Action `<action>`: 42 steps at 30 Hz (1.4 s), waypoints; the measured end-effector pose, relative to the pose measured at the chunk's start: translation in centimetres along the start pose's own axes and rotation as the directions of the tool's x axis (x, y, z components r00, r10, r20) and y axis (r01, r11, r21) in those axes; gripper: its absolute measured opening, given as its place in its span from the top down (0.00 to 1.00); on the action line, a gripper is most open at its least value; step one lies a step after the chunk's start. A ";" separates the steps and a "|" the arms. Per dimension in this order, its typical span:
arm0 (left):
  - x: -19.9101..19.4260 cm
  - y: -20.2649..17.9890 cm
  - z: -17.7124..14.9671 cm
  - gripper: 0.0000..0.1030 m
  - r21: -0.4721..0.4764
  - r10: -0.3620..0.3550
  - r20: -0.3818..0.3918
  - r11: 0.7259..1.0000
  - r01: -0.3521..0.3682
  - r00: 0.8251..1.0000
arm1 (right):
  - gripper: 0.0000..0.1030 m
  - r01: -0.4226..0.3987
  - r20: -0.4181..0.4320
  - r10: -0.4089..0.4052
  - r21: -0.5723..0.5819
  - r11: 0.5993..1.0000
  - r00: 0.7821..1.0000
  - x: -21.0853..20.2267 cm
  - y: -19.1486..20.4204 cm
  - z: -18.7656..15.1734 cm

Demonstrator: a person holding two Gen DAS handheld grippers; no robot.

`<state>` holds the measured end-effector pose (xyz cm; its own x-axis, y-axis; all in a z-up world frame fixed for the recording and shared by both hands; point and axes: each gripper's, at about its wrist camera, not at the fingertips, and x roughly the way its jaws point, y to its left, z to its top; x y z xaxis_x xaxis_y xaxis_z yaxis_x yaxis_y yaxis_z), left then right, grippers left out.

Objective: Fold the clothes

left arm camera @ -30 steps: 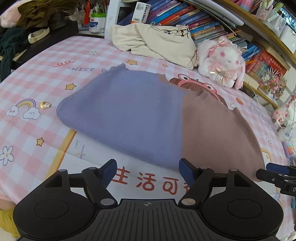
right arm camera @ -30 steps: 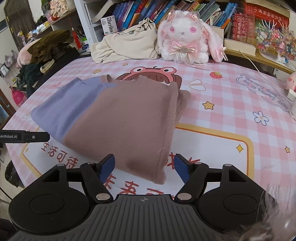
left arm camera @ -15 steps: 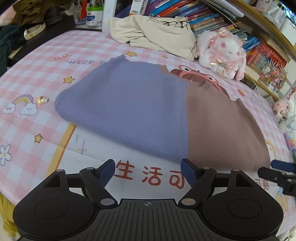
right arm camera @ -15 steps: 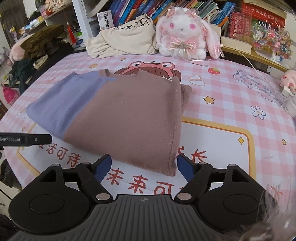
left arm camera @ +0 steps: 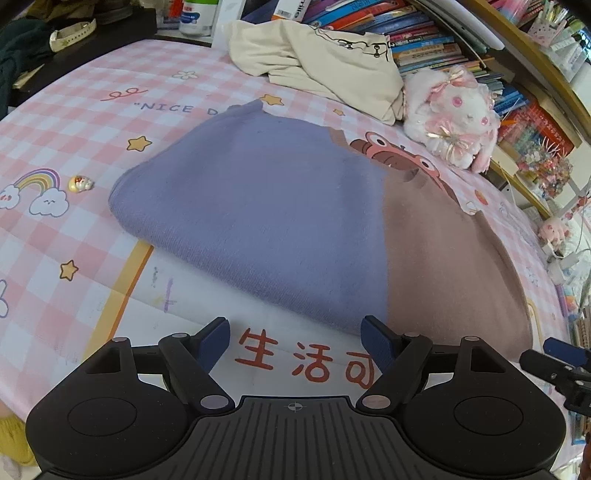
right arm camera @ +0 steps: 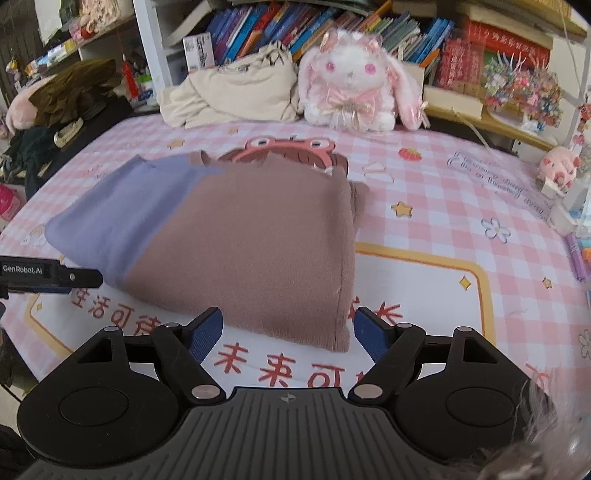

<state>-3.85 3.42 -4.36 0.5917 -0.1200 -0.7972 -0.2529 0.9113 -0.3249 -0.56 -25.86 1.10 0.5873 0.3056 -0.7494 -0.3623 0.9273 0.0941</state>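
- Folded sweater (left arm camera: 295, 221), purple half and brown half, is laid flat mid-table, its near hem close to the near edge, over the red printed characters (left arm camera: 306, 356).
- Left gripper (left arm camera: 295, 332) is held just short of the purple hem, fingers spread wide, nothing gripped.
- Right gripper (right arm camera: 288, 328) is held at the brown hem near the sweater's right corner, fingers spread wide on either side of the hem, nothing clamped.
- Each gripper's tip is seen at the edge of the other's view.
- Cream garment (right arm camera: 236, 92) is bunched at the far edge, well apart from the sweater; white-and-pink plush rabbit (right arm camera: 354, 85) is sat just beside it on the right.
- Small shell-like trinket (left arm camera: 80, 183) is lying near the left edge, beside the rainbow print (left arm camera: 35, 192).
- Nothing is seen between the grippers and the hem.
- Table is covered by a pink-and-white checked cloth (right arm camera: 461, 192) with stars, flowers and a frog cartoon (right arm camera: 291, 147) partly hidden under the sweater.
- Bookshelves (right arm camera: 332, 26) are packed behind the far edge; dark clothing is piled off the left side (right arm camera: 62, 99).
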 end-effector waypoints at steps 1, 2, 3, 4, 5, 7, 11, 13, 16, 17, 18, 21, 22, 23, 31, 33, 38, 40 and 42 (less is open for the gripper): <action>0.0 0.2 0.0 0.22 -0.007 -0.004 -0.002 1.000 0.004 1.000 | 0.25 0.002 0.006 -0.002 0.000 1.000 1.000 -0.1 0.1 0.1; -0.1 0.4 0.1 0.22 -0.014 -0.007 -0.002 1.000 0.007 1.000 | 0.25 0.005 0.013 -0.005 0.001 1.000 1.000 -0.2 0.2 0.1; -0.1 0.6 0.2 0.22 -0.021 -0.011 -0.001 1.000 0.011 1.000 | 0.25 0.007 0.017 -0.007 0.001 1.000 1.000 -0.3 0.3 0.2; -0.1 0.8 0.2 0.22 -0.028 -0.015 0.000 0.999 0.015 1.000 | 0.25 0.009 0.015 -0.009 0.000 1.000 1.000 -0.2 0.4 0.2; -0.2 1.0 0.3 0.22 -0.033 -0.019 0.001 0.999 0.019 1.000 | 0.25 0.010 0.013 -0.010 0.000 1.000 1.000 -0.2 0.5 0.2; -0.2 1.3 0.4 0.22 -0.040 -0.026 0.000 0.999 0.026 1.000 | 0.25 0.012 0.007 -0.012 -0.001 1.000 1.000 -0.1 0.9 0.2; -0.2 1.9 0.6 0.22 -0.052 -0.039 -0.006 0.998 0.039 0.999 | 0.25 0.016 0.003 -0.016 0.000 1.000 1.000 0.1 1.6 0.2; -0.2 2.3 0.6 0.22 -0.057 -0.047 -0.009 0.997 0.046 0.999 | 0.25 0.019 0.001 -0.019 0.000 1.000 1.000 0.1 1.9 0.2; -0.3 2.9 0.8 0.22 -0.067 -0.059 -0.010 0.996 0.058 0.998 | 0.25 0.023 -0.003 -0.023 -0.001 1.000 1.000 0.3 2.5 0.2; -0.3 3.1 0.9 0.22 -0.071 -0.062 -0.012 0.996 0.061 0.998 | 0.25 0.025 -0.004 -0.025 -0.002 1.000 1.000 0.3 2.7 0.2; -0.3 3.2 1.0 0.22 -0.074 -0.065 -0.014 0.995 0.064 0.998 | 0.25 0.027 -0.006 -0.027 -0.004 1.000 1.000 0.3 2.9 0.2; -0.3 3.8 1.2 0.22 -0.091 -0.080 -0.010 0.993 0.078 0.997 | 0.24 0.032 -0.009 -0.032 -0.007 0.999 0.999 0.4 3.5 0.2; -0.3 4.0 1.3 0.22 -0.097 -0.084 -0.008 0.992 0.083 0.996 | 0.24 0.035 -0.010 -0.035 -0.007 0.999 0.999 0.4 3.7 0.2; -0.3 4.2 1.4 0.22 -0.103 -0.089 -0.006 0.991 0.088 0.996 | 0.24 0.037 -0.011 -0.037 -0.008 0.999 0.999 0.4 3.8 0.2; 0.1 8.7 2.1 0.22 -0.423 -0.202 0.076 0.880 0.215 0.976 | 0.24 0.062 -0.017 -0.062 0.011 0.998 0.998 0.3 4.2 0.2; 0.2 10.5 1.8 0.22 -0.540 -0.231 0.126 0.800 0.262 0.965 | 0.24 0.069 -0.020 -0.069 0.017 0.997 0.997 0.3 4.3 0.1; 0.9 13.4 0.8 0.23 -0.704 -0.278 0.230 0.614 0.356 0.933 | 0.24 0.086 -0.027 -0.085 0.018 0.996 0.996 0.2 4.5 0.0; 1.2 14.0 0.8 0.23 -0.733 -0.281 0.255 0.568 0.375 0.925 | 0.24 0.091 -0.030 -0.091 0.017 0.996 0.995 0.2 4.6 -0.1; 1.3 14.3 0.8 0.23 -0.750 -0.276 0.271 0.540 0.382 0.922 | 0.24 0.097 -0.033 -0.096 0.016 0.995 0.995 0.1 4.7 -0.1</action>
<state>-6.08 16.62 -9.67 0.8231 -0.2550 -0.5074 -0.4845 0.1507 -0.8617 -2.27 -21.50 1.35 0.5953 0.2078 -0.7762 -0.2924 0.9558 0.0316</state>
